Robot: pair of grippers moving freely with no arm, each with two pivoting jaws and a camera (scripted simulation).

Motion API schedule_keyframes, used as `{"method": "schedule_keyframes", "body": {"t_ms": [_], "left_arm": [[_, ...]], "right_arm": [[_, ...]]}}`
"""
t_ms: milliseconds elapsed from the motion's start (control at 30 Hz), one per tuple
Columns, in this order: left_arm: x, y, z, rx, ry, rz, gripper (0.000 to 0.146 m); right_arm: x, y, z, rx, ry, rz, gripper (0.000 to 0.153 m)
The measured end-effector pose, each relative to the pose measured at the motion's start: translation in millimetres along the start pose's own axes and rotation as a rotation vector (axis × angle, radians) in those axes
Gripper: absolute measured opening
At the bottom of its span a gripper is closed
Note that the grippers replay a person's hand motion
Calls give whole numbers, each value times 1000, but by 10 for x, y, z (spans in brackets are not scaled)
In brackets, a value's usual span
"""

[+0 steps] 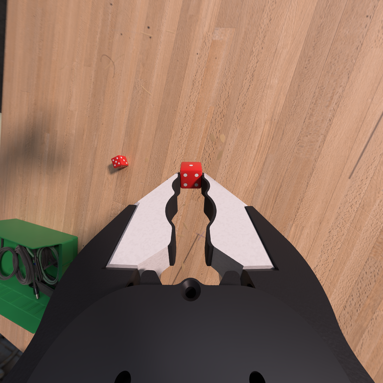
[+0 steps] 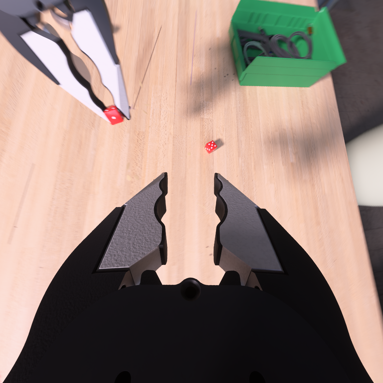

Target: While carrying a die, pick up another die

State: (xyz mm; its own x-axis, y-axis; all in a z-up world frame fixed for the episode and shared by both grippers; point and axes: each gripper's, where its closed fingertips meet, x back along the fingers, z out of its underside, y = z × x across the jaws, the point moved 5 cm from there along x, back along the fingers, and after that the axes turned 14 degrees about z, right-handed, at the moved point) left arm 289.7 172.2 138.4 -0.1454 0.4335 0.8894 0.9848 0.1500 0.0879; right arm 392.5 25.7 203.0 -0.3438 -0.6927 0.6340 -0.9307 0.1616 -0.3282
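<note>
A red die point(image 1: 190, 175) is clamped between the fingertips of the left gripper point(image 1: 190, 179), raised above the wooden table point(image 1: 269, 103). A second red die point(image 2: 210, 146) is seen lying on the table, ahead of the spread, empty right gripper point(image 2: 190, 178) and near the green bin point(image 2: 286, 70) of cables.

Two red dice with white pips, one point(image 1: 190, 175) and another point(image 1: 119, 161), are showing against the pale striped wooden table point(image 1: 269, 103); grey coiled cables point(image 2: 290, 44) are filling a green bin point(image 2: 286, 70).

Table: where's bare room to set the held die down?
Free: the wide stretch of table right of the left gripper and held die. Crowded: around the loose die and by the green bin.
</note>
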Motion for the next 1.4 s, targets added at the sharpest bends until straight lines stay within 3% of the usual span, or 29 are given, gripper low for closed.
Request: {"method": "schedule_keyframes", "body": {"t_ms": [133, 300, 467, 633, 900, 1033, 1400], "left_arm": [[41, -61, 34, 21, -31, -55, 19], [145, -131, 153, 53, -92, -110, 19], [312, -189, 228, 87, -149, -215, 19], [575, -243, 145, 111, -207, -334, 19], [1091, -369, -303, 79, -368, -516, 19], [1069, -385, -376, 62, -354, -527, 19], [994, -281, -68, 130, -350, -526, 19]], "right_arm": [[-715, -140, -270, 237, 165, -114, 47], [-1369, -177, -248, 493, 374, -161, 48], [-1714, -198, -192, 527, 452, -238, 45], [-1911, -176, -69, 579, 542, -259, 44], [-2064, -70, 30, 639, 602, -283, 41], [-2101, -49, 55, 670, 606, -273, 39], [-2143, 40, 66, 729, 652, -330, 34]]}}
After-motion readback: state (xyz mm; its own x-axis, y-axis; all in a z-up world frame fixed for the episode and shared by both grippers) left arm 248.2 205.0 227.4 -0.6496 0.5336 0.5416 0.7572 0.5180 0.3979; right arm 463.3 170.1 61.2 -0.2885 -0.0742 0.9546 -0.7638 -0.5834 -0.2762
